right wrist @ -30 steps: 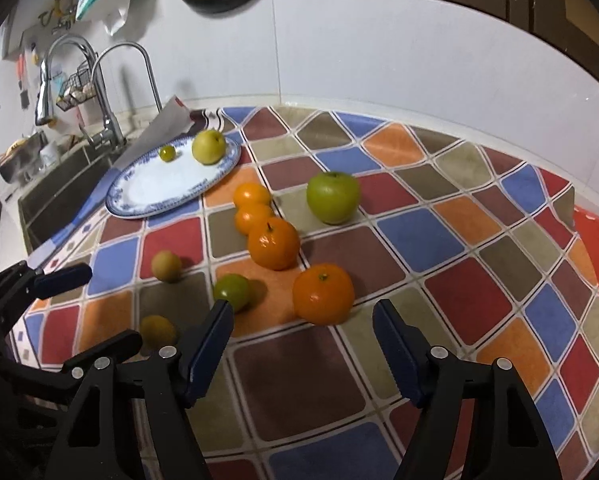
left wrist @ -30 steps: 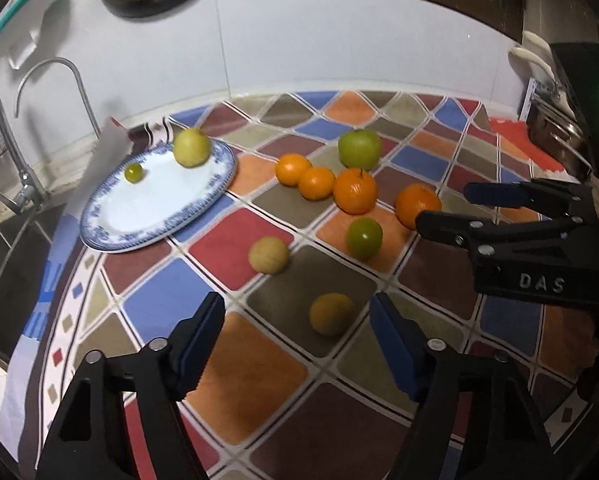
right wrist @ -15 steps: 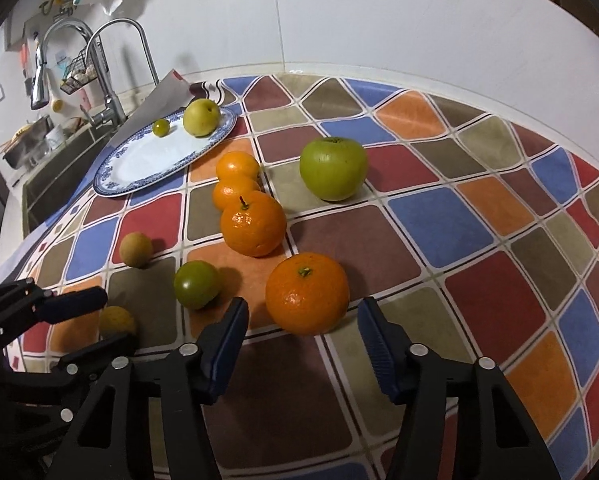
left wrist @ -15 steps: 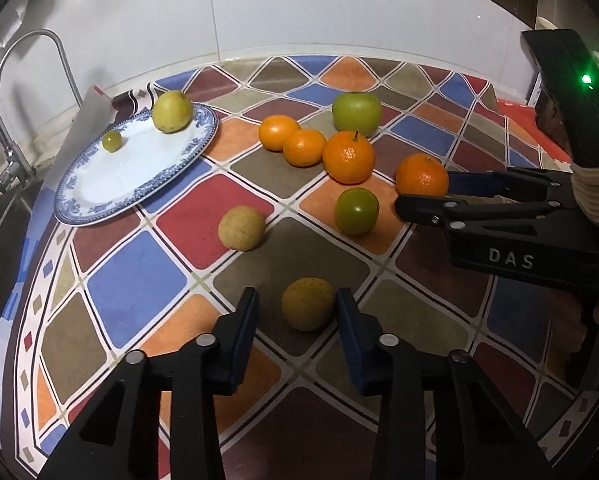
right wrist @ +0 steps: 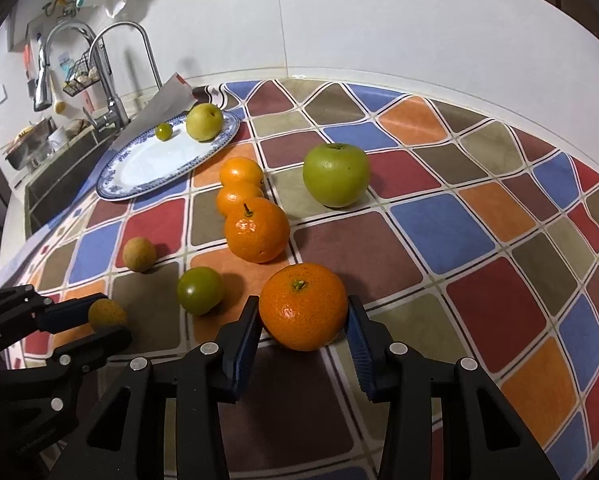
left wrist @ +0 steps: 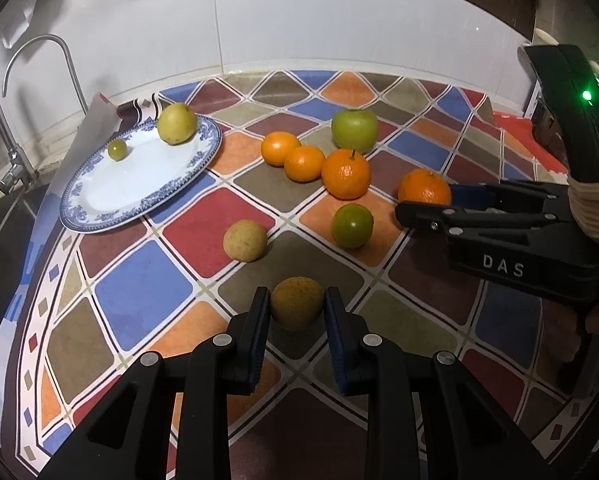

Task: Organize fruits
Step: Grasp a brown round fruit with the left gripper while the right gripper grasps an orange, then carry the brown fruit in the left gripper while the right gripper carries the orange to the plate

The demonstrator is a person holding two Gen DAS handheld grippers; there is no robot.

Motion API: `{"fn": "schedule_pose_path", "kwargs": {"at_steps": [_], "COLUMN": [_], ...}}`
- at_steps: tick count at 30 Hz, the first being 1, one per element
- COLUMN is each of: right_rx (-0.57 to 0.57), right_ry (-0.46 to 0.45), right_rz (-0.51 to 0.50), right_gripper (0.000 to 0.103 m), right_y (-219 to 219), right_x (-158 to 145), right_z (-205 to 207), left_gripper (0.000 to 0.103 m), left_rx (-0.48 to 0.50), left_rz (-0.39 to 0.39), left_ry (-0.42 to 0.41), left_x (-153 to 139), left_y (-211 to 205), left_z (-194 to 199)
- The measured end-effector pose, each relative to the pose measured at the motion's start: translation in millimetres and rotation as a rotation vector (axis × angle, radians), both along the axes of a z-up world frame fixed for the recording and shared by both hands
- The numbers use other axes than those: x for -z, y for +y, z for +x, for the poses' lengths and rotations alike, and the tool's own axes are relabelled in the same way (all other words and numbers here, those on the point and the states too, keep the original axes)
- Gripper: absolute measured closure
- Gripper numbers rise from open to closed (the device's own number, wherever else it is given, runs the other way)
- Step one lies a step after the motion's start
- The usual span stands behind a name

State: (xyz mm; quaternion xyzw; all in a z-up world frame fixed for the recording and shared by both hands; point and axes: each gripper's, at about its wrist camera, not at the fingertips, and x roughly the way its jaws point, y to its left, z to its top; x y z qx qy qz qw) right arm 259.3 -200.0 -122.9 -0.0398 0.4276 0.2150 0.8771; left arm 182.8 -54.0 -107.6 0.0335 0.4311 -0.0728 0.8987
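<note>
My left gripper (left wrist: 295, 300) is shut on a small yellow-brown fruit (left wrist: 296, 307) that rests on the chequered tablecloth; both blue pads touch its sides. The jaws of my right gripper (right wrist: 303, 308) are closing on a large orange (right wrist: 302, 306), and both pads meet its skin. From the left wrist view that orange (left wrist: 423, 192) sits between the right gripper's tips. A blue-rimmed white plate (left wrist: 139, 184) at the far left holds a yellow pear-like fruit (left wrist: 176, 124) and a tiny green fruit (left wrist: 116, 149).
Loose on the cloth lie a tan round fruit (left wrist: 245, 240), a small green fruit (left wrist: 352, 226), three oranges (left wrist: 345, 174) in a row and a green apple (left wrist: 354, 129). A sink with taps (right wrist: 111, 80) lies beyond the plate. A white wall backs the counter.
Both grippers closed from wide open: the left onto the yellow-brown fruit, the right around the large orange. Both cameras drew slightly nearer their fruit.
</note>
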Motion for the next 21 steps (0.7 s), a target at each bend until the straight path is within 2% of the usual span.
{"fn": "schedule_pose_path", "kwargs": {"at_steps": [21], "right_rx": [0.055], "right_ry": [-0.085], "right_rz": [0.047], "right_gripper": [0.061], "right_y": [17], "right_x": [-55], "right_z": [-46], "left_gripper": [0.075], "left_rx": [0.035], "left_rz": [-0.025], "left_ry": [-0.145], "left_x": [-54], "left_y": [29], "left_z": [-22]}}
